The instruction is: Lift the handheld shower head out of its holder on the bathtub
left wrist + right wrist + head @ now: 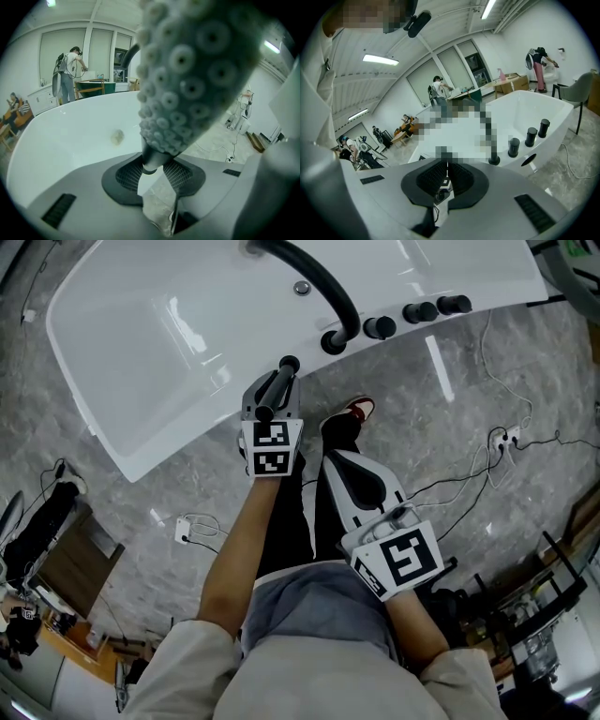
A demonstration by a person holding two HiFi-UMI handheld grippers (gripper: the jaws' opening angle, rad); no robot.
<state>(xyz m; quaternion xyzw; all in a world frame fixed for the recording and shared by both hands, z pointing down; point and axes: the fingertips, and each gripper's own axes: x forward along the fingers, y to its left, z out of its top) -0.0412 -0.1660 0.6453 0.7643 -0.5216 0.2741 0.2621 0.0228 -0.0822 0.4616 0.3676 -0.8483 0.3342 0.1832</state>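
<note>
Left tongs (273, 401) are gripping the grey handheld shower head with rubber nozzles (187, 70) by its dark handle, holding it just beside the rim of the white glossy bathtub (141, 352). Its black hose (319, 282) is arching over the tub. Right tongs (446, 176) are hanging closed and empty, well apart.

The bathtub (141, 352) looks glossy and smooth, the floor (450, 381) polished stone, the shower head (197, 70) rubbery-studded.
</note>
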